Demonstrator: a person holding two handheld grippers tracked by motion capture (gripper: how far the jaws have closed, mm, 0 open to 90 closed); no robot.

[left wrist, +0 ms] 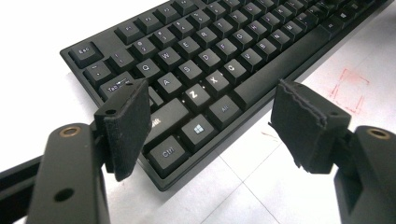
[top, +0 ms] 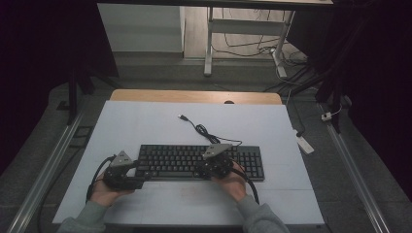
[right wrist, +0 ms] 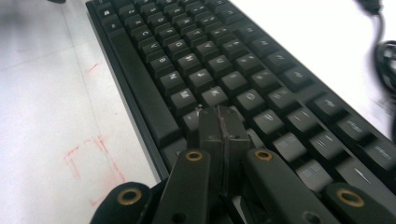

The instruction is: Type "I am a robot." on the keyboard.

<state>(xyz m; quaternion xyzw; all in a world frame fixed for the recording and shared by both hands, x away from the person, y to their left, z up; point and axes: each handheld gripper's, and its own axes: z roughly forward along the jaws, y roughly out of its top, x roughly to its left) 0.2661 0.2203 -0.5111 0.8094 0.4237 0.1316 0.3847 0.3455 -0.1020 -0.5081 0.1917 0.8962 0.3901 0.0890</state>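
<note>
Clearly the keyboard (top: 201,162), lying flat at the centre of the high view on the white table (top: 145,121), is stiff, fairly light plastic. At lower left the left gripper (left wrist: 212,126) holds its jaws spread by the keyboard's end edge, the likeliest hold; further right the right gripper (right wrist: 219,122), jaws pressed together, rests on the keys.

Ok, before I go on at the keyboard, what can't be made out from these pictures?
- Right gripper view: which key the shut right gripper tips meet on the keyboard; its own jaws hide it.
- Left gripper view: the Shift key, behind the open left gripper's near jaw.
- High view: key legends, too small.
- Right gripper view: the cable, blurred and cut off by the edge.
</note>
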